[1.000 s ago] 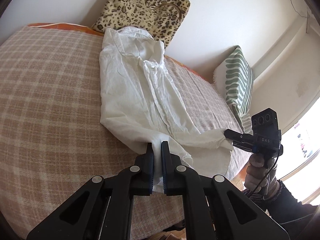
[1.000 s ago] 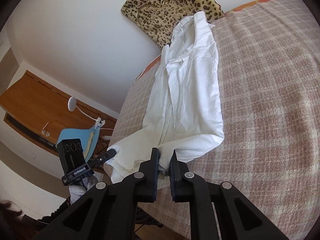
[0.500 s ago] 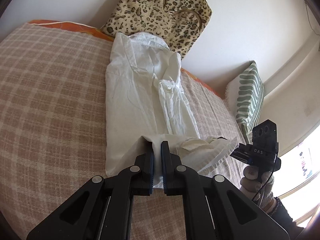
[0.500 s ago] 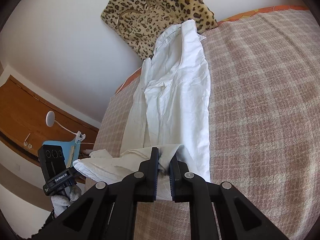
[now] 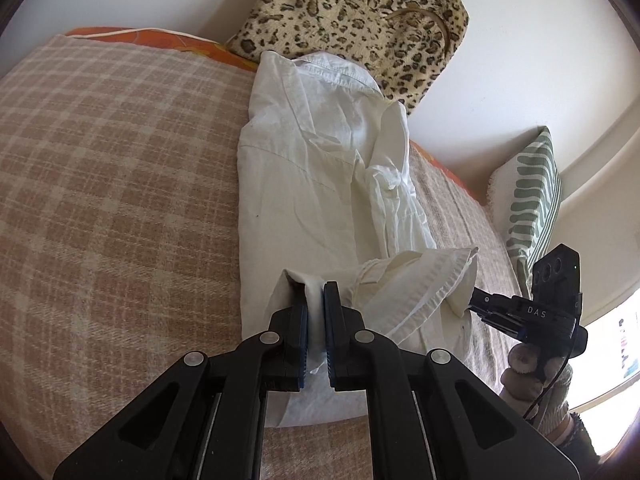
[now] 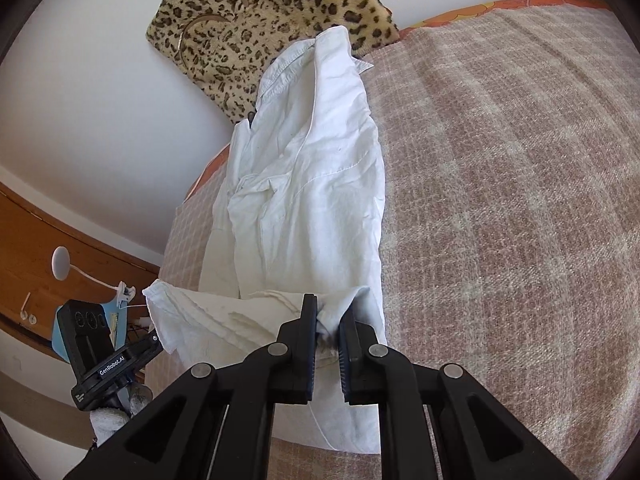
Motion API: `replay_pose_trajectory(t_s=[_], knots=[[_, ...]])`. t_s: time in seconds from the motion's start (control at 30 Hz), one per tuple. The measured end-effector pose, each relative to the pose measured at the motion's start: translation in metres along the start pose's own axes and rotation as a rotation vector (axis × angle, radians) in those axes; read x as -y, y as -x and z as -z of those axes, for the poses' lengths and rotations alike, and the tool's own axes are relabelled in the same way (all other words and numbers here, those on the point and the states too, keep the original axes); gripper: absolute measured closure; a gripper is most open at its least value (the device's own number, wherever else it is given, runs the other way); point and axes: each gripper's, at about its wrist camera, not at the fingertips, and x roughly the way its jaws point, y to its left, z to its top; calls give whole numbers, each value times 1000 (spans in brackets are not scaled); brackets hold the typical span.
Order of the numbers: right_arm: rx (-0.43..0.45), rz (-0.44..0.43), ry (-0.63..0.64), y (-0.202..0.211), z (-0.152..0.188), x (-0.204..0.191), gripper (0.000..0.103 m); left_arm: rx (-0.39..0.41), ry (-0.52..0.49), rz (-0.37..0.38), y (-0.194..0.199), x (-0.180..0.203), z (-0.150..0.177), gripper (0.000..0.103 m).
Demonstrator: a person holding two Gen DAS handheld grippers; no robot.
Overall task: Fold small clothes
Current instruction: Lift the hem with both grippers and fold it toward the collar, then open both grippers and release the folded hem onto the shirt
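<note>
A white shirt (image 5: pixel 316 184) lies lengthwise on the plaid bed cover, collar at the far end by the wall; it also shows in the right wrist view (image 6: pixel 316 200). My left gripper (image 5: pixel 315 306) is shut on the shirt's near hem, which is lifted and doubled back over the body. My right gripper (image 6: pixel 327 316) is shut on the other hem corner. Each gripper shows in the other's view: the right one (image 5: pixel 480 304) at the hem's right end, the left one (image 6: pixel 154 342) at its left end.
A leopard-print bag (image 5: pixel 360 20) leans on the wall behind the collar. A green striped cushion (image 5: pixel 528 196) stands at the bed's right end. A wooden desk (image 6: pixel 36 248) with a white lamp (image 6: pixel 60 264) is beyond the bed's left side.
Both grippers have carried the shirt's hem up and forward toward the collar. The lower part now folds back over the shirt's body instead of hanging off the bed edge.
</note>
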Motion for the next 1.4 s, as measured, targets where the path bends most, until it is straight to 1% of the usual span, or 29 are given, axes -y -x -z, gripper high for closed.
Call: replay_pose_trajectory(t_s=[0.17, 0.2, 0.23, 0.27, 0.33, 0.37, 0.4, 0.47, 0.53, 0.6, 0.63, 0.73, 0.83, 0.93, 0.97, 1.0, 1.03, 1.07, 1.1, 1.13, 1.27, 1.4], knots=[[-2, -14, -15, 2, -3, 6, 95, 11, 3, 2, 8, -1, -4, 92], [1, -17, -14, 4, -3, 6, 92, 16, 6, 0, 11, 0, -5, 91], [9, -20, -10, 7, -4, 6, 90, 21, 3, 3, 13, 1, -5, 85], [20, -17, -4, 11, -5, 6, 86, 30, -3, 7, 15, 2, -5, 68], [33, -8, 8, 16, -6, 6, 78, 75, -16, -30, 24, 3, -5, 44], [45, 8, 17, 18, -6, 6, 70, 87, -18, -35, 27, 2, -6, 44], [55, 27, 24, 21, -6, 6, 70, 87, -13, -27, 29, 1, -8, 44], [59, 24, 14, 24, -8, 9, 69, 99, -9, -27, 34, -2, -10, 44], [85, 34, 10, 32, -8, 10, 69, 113, -32, -35, 39, -1, -7, 44], [108, 61, 62, 39, -7, 3, 70, 118, -71, -53, 40, 3, -1, 44], [119, 85, 101, 42, -5, -3, 70, 117, -97, -58, 38, 7, 3, 47], [136, 146, 248, 44, 8, -27, 71, 113, -182, -79, 34, 21, 14, 47], [123, 196, 447, 35, 28, -58, 72, 98, -261, -101, 25, 35, 25, 48], [90, 259, 658, 17, 53, -88, 72, 63, -306, -166, 8, 39, 31, 48], [76, 265, 704, 10, 59, -94, 73, 49, -311, -201, 2, 37, 33, 48], [63, 275, 737, 4, 64, -98, 76, 40, -312, -240, -4, 34, 33, 48], [53, 290, 761, -3, 67, -100, 76, 30, -311, -281, -9, 29, 34, 48], [46, 312, 780, -8, 68, -101, 76, 16, -301, -304, -14, 23, 33, 46], [41, 339, 796, -13, 69, -100, 76, 4, -277, -302, -16, 15, 32, 46], [37, 363, 805, -17, 68, -98, 76, 24, -268, -297, -14, 12, 32, 46], [25, 416, 792, -23, 59, -87, 76, 47, -308, -339, -12, 18, 37, 47], [28, 428, 784, -22, 57, -87, 76, 72, -340, -362, -7, 26, 37, 47]])
